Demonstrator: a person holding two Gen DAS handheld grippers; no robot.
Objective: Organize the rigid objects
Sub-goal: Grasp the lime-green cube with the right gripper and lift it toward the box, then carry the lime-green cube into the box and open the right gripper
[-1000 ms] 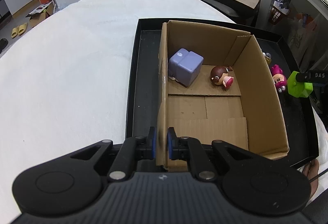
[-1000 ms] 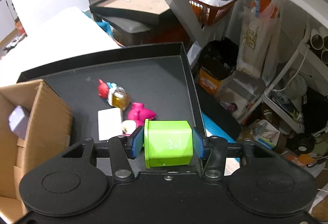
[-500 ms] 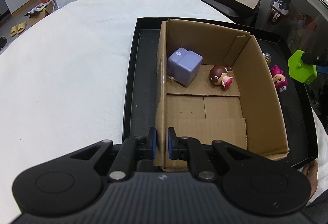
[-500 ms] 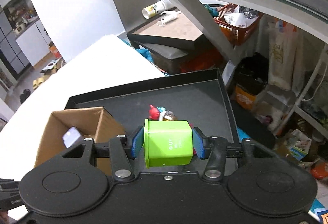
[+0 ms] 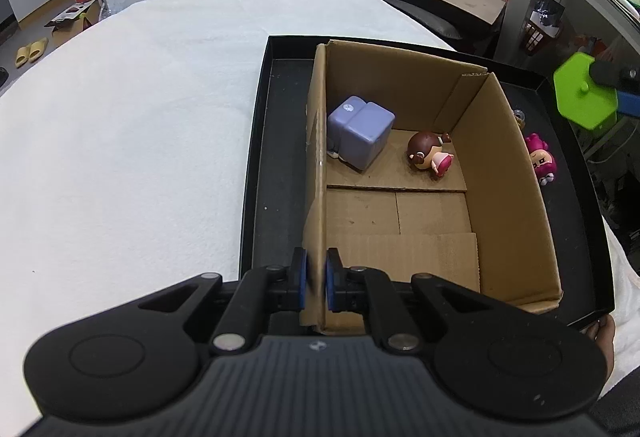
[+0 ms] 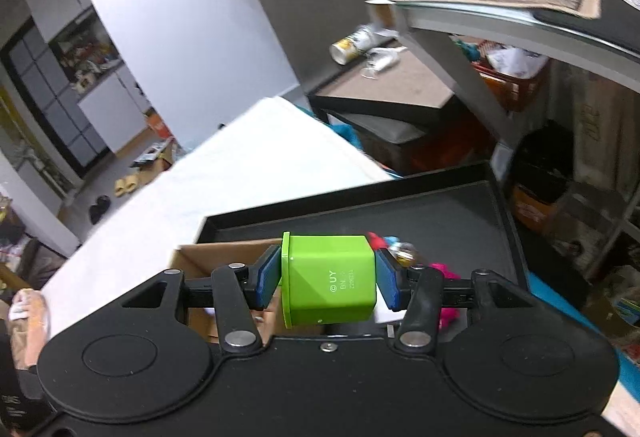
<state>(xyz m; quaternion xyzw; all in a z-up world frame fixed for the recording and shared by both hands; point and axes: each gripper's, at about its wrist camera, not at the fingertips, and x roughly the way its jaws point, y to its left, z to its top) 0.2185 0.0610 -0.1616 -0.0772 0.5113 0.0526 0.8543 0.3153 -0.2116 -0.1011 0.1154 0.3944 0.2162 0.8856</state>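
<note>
A white-covered tabletop [image 5: 120, 141] carries a shallow black tray [image 5: 256, 165], and standing in the tray is an open cardboard box [image 5: 516, 197] that takes up most of it. The left gripper [image 5: 316, 279] is closed on the box's near left wall, one blue pad on each side of the cardboard, which looks like it is steadying the box.

Inside the box, towards the far end, lie a lilac block-shaped toy [image 5: 360, 135] against the left wall and a small brown-haired doll figure [image 5: 430, 153] on its side just beside it. Outside, in the strip of tray to the right of the box, sits a pink-haired figurine [image 5: 540, 157], with more small toys beyond it that I can't make out well.

The right gripper [image 6: 328, 279] is clamped on a green hexagonal plastic container [image 6: 330, 279], held up in the air. From the left wrist view that container [image 5: 584, 93] hangs above the tray's far right corner, outside the box's right wall and higher than its rim. So the box opening lies to the left of the right gripper and below it; my guess is the load has to travel leftward over that right wall before it can be let down onto the bare floor of the box.
</note>
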